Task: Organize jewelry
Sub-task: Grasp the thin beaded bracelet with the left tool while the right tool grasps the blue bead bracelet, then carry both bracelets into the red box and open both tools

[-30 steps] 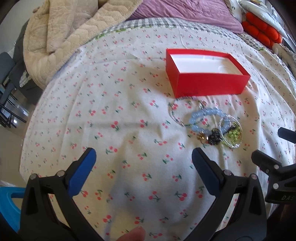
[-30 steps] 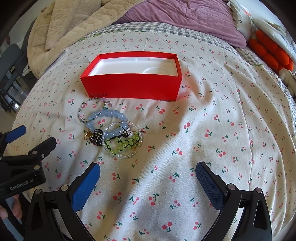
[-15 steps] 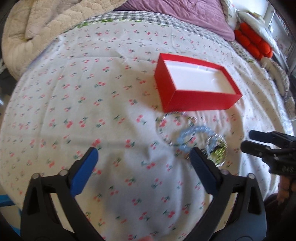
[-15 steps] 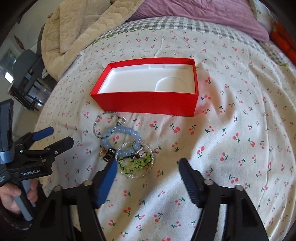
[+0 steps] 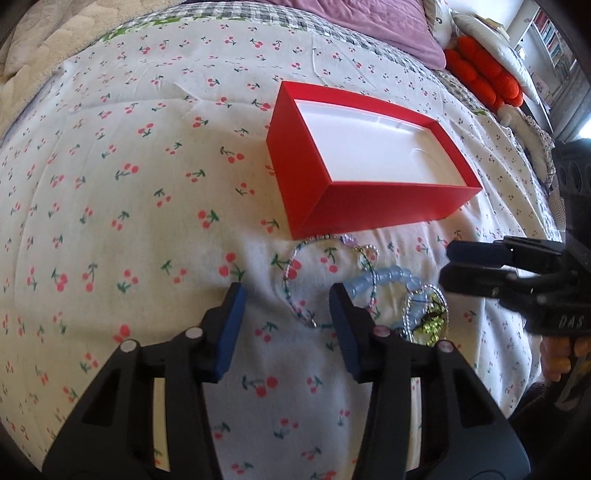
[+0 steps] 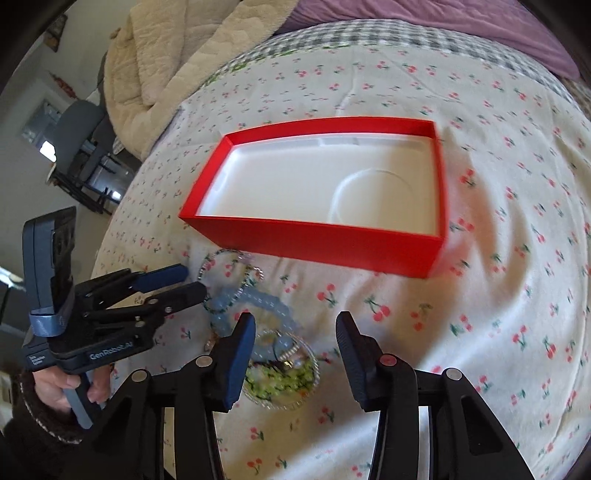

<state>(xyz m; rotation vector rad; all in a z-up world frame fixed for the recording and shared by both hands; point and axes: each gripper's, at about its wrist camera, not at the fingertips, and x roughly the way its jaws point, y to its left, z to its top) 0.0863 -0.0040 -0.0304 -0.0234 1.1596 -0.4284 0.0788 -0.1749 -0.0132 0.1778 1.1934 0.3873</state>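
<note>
An open red box (image 5: 373, 177) with a white inner tray lies on the cherry-print bedspread; it also shows in the right wrist view (image 6: 325, 206). Several bracelets lie in a pile just in front of it: a thin beaded ring (image 5: 295, 280), a pale blue bead bracelet (image 5: 391, 277) and a green one (image 6: 280, 380). My left gripper (image 5: 286, 317) is open and empty, low over the thin ring. My right gripper (image 6: 295, 339) is open and empty over the green and blue bracelets. Each gripper shows in the other's view, the right one (image 5: 476, 264) and the left one (image 6: 177, 282).
A beige blanket (image 6: 177, 62) and a purple quilt (image 5: 369, 22) lie at the far end of the bed. Orange cushions (image 5: 484, 74) sit at the far right. A dark chair (image 6: 77, 133) stands off the bed's left side.
Both grippers have moved forward and down toward the bracelet pile. Both have narrowed their opening. The box looms larger in both views.
</note>
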